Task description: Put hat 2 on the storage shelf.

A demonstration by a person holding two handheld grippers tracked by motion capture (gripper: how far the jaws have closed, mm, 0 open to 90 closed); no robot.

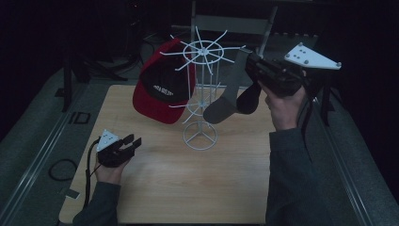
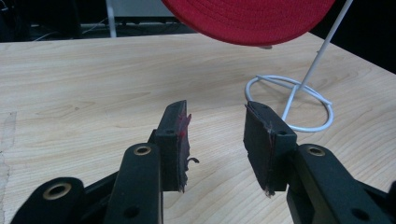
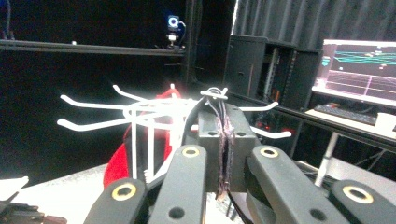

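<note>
Grey sock (image 1: pixel 225 96) hangs from my right tool (image 1: pixel 248 60), whose jaws are pressed together on its cuff up beside the top ring of the white wire rack (image 1: pixel 201 94); the foot dangles above the wooden surface (image 1: pixel 188 183), close to the rack's stem. From the high view I see a red and black cap (image 1: pixel 162 87) hooked on the rack's far left side, with white lettering on its front too blurred for me to read. The right tool's own view shows the pinched fabric edge (image 3: pixel 224 154) between the pads and the rack's prongs just behind, plus a lit monitor (image 3: pixel 357 70) off to one side. My left tool (image 1: pixel 130 142) rests low with jaws wide and empty (image 2: pixel 216 140), facing the rack's ring base (image 2: pixel 289 105) under the cap's red brim (image 2: pixel 247 18).
</note>
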